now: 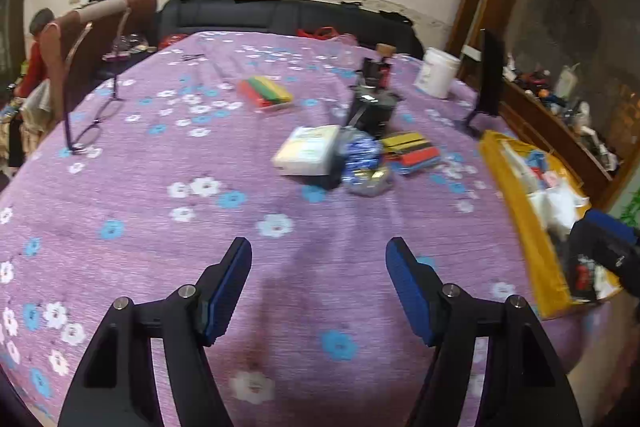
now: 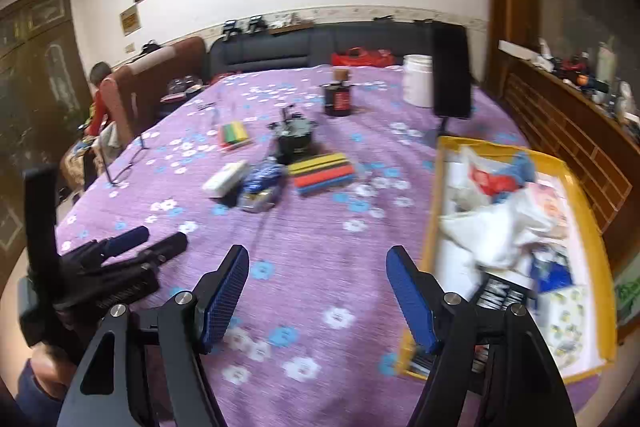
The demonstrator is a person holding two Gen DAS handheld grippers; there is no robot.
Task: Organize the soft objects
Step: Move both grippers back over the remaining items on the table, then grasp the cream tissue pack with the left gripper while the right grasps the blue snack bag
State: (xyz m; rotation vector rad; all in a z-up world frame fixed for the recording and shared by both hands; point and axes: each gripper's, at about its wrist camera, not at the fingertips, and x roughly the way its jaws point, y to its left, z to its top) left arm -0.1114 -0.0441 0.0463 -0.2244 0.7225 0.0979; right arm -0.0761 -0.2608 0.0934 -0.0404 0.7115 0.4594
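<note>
My left gripper [image 1: 318, 283] w/ blue pads is spread apart, nothing in it, over the purple flowered bedsheet [image 1: 168, 227]. Striped foam sponges [image 2: 322, 167] lie mid-bed. My right gripper [image 2: 318, 291] is also spread, empty, beside the yellow cardboard box [image 2: 430, 227] of soft bags.

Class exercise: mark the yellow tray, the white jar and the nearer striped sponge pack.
yellow tray [image 2: 434, 223], right wrist view, its left wall
white jar [image 2: 417, 83], right wrist view, middle of its side
striped sponge pack [image 2: 322, 171], right wrist view, top face
</note>
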